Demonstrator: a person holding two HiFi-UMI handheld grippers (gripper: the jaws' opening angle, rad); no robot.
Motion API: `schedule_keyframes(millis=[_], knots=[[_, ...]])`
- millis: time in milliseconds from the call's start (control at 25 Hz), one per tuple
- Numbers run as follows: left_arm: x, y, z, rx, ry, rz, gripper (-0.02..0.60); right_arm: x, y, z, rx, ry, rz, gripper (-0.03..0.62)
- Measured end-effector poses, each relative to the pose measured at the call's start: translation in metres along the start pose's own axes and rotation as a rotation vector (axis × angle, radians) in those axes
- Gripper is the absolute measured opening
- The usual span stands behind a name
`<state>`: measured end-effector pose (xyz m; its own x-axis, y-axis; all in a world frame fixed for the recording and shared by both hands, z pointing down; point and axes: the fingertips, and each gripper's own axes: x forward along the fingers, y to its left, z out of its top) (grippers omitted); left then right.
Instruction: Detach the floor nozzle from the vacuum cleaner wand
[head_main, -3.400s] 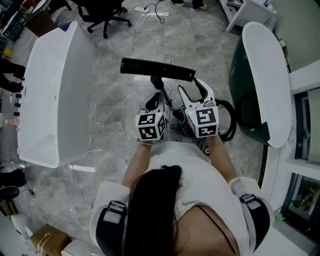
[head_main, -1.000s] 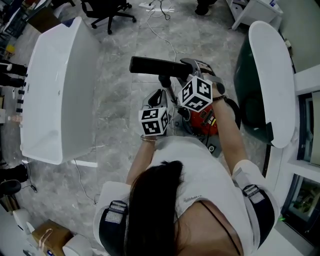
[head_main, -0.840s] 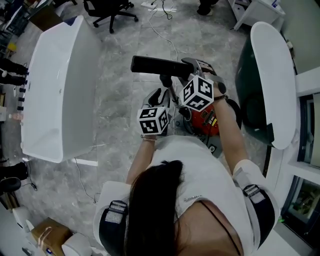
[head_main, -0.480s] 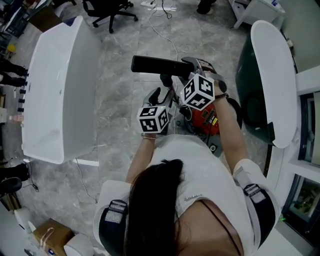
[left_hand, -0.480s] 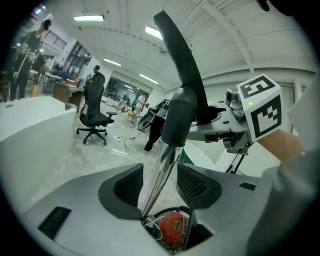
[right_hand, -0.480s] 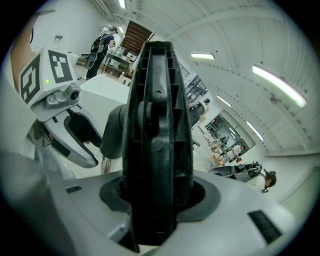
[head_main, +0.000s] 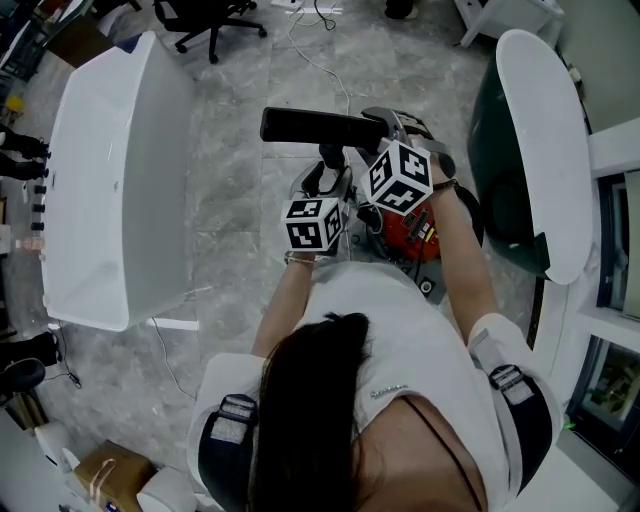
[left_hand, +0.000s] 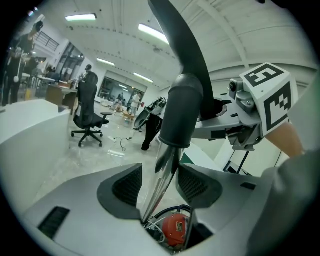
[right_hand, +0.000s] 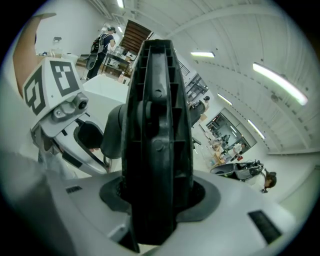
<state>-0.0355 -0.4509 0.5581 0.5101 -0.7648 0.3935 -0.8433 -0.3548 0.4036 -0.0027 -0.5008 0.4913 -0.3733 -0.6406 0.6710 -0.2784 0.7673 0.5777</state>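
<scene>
**A:** Where is the thing we're after?

**B:** Over the grey marble floor (head_main: 230, 200). The long black plastic floor nozzle (head_main: 320, 127) lies crosswise ahead of the person, and I can't tell whether it touches the floor. The right tongs (head_main: 392, 128) are clamped on its ribbed body. Its dark collar looks still seated on the shiny chrome wand tube (left_hand: 161, 175).

**A:** So what worries you most?

**B:** Nothing is bracing the wand. The left tongs (left_hand: 159, 187) have just been opening and now stand wide. The tube runs between their pads, but neither pad presses on it. If the right tongs pull now, I'd expect the whole wand to follow the nozzle and the joint to stay together.

**A:** And the round red vacuum body (head_main: 410, 232) beneath?

**B:** It would probably get dragged or tipped, because the wand leads down towards it. If the joint does pop free, the loose tube could drop onto that body or the floor.

**A:** Anything smaller?

**B:** There are two. Polished chrome is slick, so if the left tongs close again lightly or off-centre they may slide along the tube instead of holding it. The right tongs also grip a narrow ribbed edge, so a twisting pull could lever the nozzle askew in that hold and jam the collar.
</scene>
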Motion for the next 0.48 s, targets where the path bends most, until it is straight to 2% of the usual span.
schedule_keyframes(millis=[280, 480], knots=[[0.017, -0.006, 0.001, 0.010, 0.005, -0.011, 0.212, -0.002, 0.002, -0.001, -0.002, 0.002, -0.003, 0.209], [0.022, -0.002, -0.001, -0.029, -0.012, -0.008, 0.212, -0.004, 0.002, 0.001, -0.006, 0.003, -0.010, 0.208]])
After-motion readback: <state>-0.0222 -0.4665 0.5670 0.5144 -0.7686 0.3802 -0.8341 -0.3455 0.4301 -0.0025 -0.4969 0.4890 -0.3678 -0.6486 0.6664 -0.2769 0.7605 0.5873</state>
